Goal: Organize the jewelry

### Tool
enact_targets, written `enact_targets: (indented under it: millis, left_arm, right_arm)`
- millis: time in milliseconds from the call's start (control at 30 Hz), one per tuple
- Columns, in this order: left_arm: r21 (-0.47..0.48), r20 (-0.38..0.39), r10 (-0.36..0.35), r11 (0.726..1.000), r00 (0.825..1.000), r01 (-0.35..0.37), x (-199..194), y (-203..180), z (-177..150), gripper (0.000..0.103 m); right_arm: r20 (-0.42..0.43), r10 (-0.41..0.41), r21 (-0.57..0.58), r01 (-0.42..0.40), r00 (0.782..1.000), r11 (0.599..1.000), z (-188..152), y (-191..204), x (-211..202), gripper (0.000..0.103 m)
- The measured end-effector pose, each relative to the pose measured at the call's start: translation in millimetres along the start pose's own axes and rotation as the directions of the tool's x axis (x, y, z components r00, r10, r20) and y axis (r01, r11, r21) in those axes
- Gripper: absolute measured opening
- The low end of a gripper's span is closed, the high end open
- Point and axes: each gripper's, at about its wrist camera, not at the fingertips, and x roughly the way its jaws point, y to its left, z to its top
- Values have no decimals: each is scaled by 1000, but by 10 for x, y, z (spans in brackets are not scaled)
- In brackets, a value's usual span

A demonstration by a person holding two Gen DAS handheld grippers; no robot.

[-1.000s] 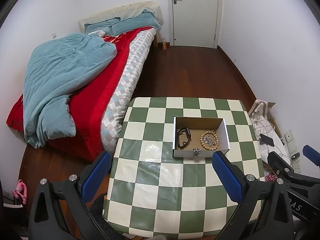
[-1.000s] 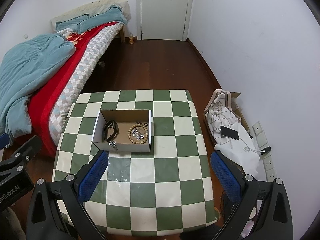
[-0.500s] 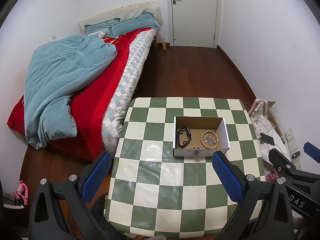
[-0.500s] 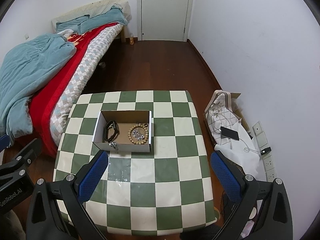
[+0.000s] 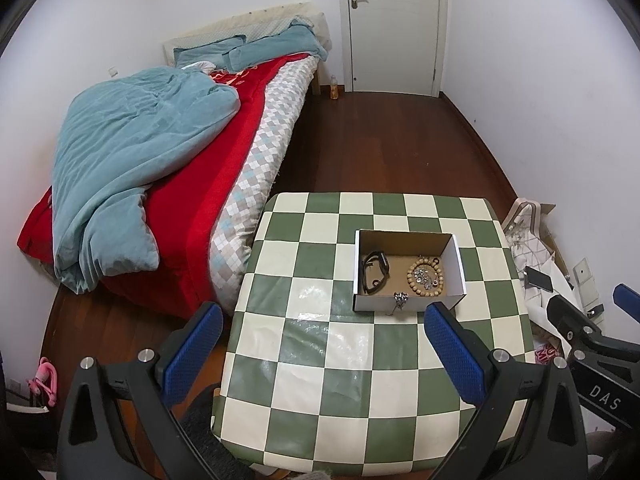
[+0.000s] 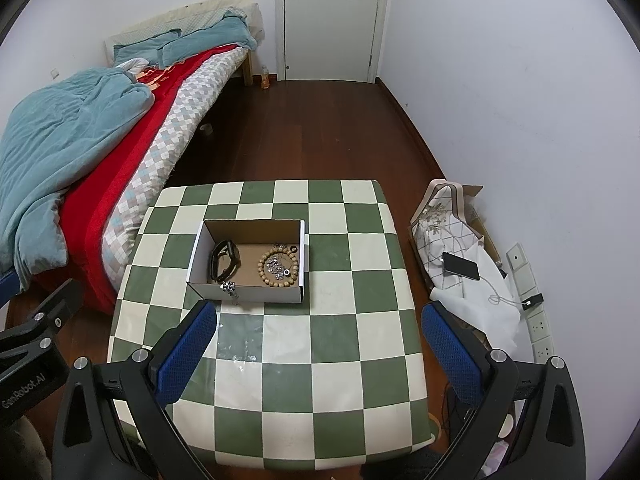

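A small white cardboard box (image 5: 408,304) (image 6: 248,294) with a brown floor sits on the green and cream checkered table (image 5: 352,368) (image 6: 340,340). Inside lie a black band (image 5: 375,270) (image 6: 225,261) on the left and a wooden bead bracelet (image 5: 425,278) (image 6: 279,267) with small silver pieces in its ring. A silver trinket (image 5: 399,299) (image 6: 229,289) hangs over the box's near wall. My left gripper (image 5: 320,350) and right gripper (image 6: 318,344) both hover open and empty, high above the table's near half.
A bed (image 5: 192,152) with a red cover and a teal duvet (image 5: 132,152) stands left of the table. Dark wooden floor runs to a white door (image 5: 394,24). On the right, by the wall, lie a bag (image 6: 444,232), white cloth and a phone (image 6: 460,266).
Both views have shifted only slightly, with the table and box a touch farther away. The box and its contents have not moved, and both grippers stay open.
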Motion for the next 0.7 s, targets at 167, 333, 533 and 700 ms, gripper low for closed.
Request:
enact_targets:
  millis: [167,333,533,700]
  left_arm:
    - [1,3,1,1000,1000,-1,5,8,-8,103]
    - [3,6,0,1000,1000,0,1,12,-11,103]
    - [5,3,6,1000,1000,-6,-9,28,-10,103]
    - [6,6,7,1000,1000,-7,-16,33,-9,103]
  right_arm:
    - [3,0,1,0,1000,1000,3,10,-1,103]
    - [7,2,-2,-2,1000,1000,6,31,-39,103]
    - [9,8,-5,-8,1000,1000,22,45,-76,103]
    - [11,8,-6,-8,1000,1000,37,58,-92,103]
